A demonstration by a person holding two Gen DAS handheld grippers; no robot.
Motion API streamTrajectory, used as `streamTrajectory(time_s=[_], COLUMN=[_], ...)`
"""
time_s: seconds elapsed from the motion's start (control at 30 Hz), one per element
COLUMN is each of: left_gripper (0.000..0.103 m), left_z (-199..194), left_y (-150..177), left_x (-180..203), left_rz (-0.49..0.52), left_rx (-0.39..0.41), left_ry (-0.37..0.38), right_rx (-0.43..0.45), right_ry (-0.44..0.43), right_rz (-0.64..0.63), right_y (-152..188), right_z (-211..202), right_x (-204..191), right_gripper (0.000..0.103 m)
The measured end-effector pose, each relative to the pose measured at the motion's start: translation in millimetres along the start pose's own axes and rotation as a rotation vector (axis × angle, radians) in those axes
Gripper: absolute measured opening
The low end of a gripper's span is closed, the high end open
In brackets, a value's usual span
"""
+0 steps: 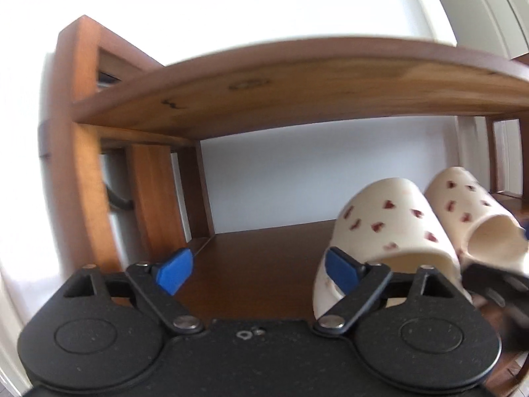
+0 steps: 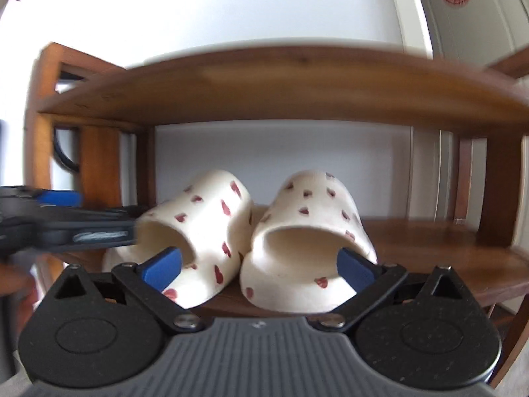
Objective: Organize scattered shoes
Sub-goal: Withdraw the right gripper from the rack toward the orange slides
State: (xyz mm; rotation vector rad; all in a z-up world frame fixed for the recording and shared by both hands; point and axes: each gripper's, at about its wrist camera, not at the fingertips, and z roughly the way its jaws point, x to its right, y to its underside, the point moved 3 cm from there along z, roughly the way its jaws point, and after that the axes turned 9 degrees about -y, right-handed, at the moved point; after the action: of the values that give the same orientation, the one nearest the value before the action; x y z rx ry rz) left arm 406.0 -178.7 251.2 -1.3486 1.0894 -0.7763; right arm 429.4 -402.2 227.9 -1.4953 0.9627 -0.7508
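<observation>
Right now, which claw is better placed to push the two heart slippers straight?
Probably the right claw: both slippers sit directly ahead of its open blue fingers. The left claw faces bare shelf, slippers off to its side.

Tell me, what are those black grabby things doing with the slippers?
A person is tidying shoes with tongs in each hand. Two cream slippers with red hearts, the left slipper and the right slipper, sit side by side on the lower board of a wooden shoe rack. The left tongs are open over bare shelf beside them. The right tongs are open too, in front of the pair, gripping nothing.
</observation>
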Motion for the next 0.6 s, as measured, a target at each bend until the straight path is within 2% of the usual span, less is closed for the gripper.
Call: streamTrajectory(time_s=[0.07, 0.13, 0.27, 0.4, 0.47, 0.6], left_gripper=[0.093, 0.094, 0.093, 0.096, 0.096, 0.089], left_z=[-22, -35, -36, -21, -10, -15], left_y=[6, 11, 19, 18, 16, 13], left_x=[-5, -5, 9, 25, 33, 39], left_rz=[-0.024, -0.016, 0.026, 0.034, 0.040, 0.023], left_rx=[0.035, 0.053, 0.020, 0.001, -0.002, -0.021], left_ry=[0.046, 0.062, 0.100, 0.084, 0.064, 0.056], right_rx=[-0.016, -0.020, 0.002, 0.029, 0.017, 0.004], right_ry=[0.027, 0.053, 0.107, 0.059, 0.066, 0.070], right_rz=[0.031, 0.026, 0.033, 0.107, 0.077, 0.079], right_y=[-3, -3, -1, 2, 5, 13], right_z=[9, 10, 5, -12, -18, -34], right_x=[5, 7, 15, 26, 25, 27], right_gripper=[0.101, 0.101, 0.101, 0.102, 0.102, 0.102])
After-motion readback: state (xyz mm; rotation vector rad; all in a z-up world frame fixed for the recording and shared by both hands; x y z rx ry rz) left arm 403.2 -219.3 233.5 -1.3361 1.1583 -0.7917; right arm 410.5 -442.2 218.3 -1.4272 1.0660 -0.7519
